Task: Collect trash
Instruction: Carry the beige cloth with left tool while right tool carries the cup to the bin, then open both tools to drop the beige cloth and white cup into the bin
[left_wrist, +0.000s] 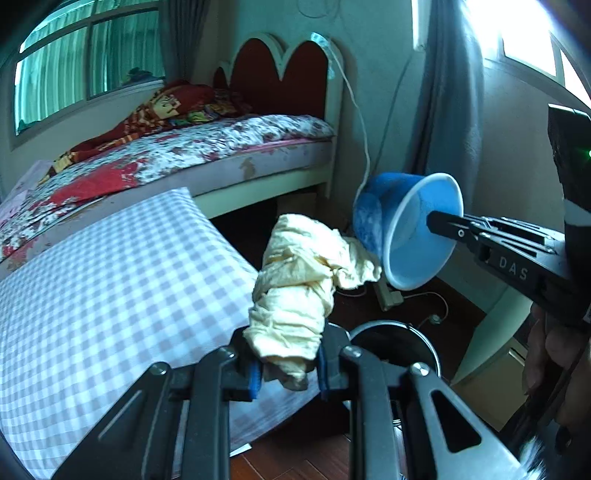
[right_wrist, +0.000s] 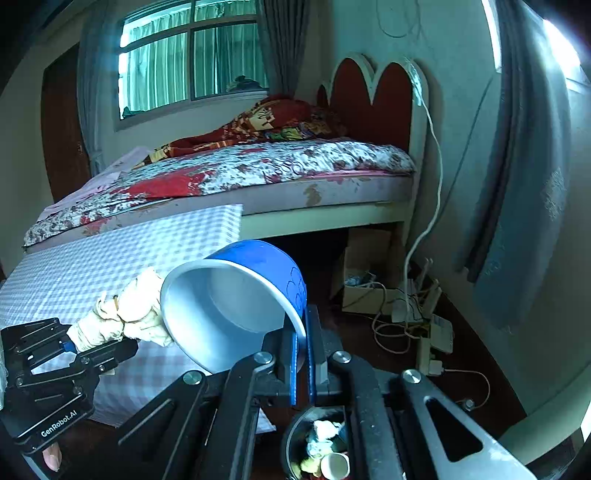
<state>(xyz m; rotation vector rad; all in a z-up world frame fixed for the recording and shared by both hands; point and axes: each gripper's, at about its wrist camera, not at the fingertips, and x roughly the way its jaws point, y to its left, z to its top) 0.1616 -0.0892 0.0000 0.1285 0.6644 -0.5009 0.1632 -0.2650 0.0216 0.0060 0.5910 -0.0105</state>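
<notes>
My left gripper (left_wrist: 288, 365) is shut on a crumpled cream-coloured wad of paper (left_wrist: 303, 291), held up past the edge of the checked mattress. My right gripper (right_wrist: 304, 354) is shut on the rim of a blue paper bowl (right_wrist: 240, 302), tipped on its side with its white inside facing the camera. In the left wrist view the bowl (left_wrist: 417, 232) and the right gripper (left_wrist: 439, 221) hang just right of the wad. A round dark trash bin (right_wrist: 317, 443) with scraps and a cup inside sits on the floor right below both grippers; its rim also shows in the left wrist view (left_wrist: 399, 328).
A low mattress with a lilac checked sheet (left_wrist: 110, 295) fills the left. Behind it stands a bed (left_wrist: 221, 147) with a red heart headboard. Cardboard boxes, a power strip and tangled cables (right_wrist: 413, 314) lie on the wooden floor by the wall. A blue curtain (right_wrist: 517, 184) hangs at right.
</notes>
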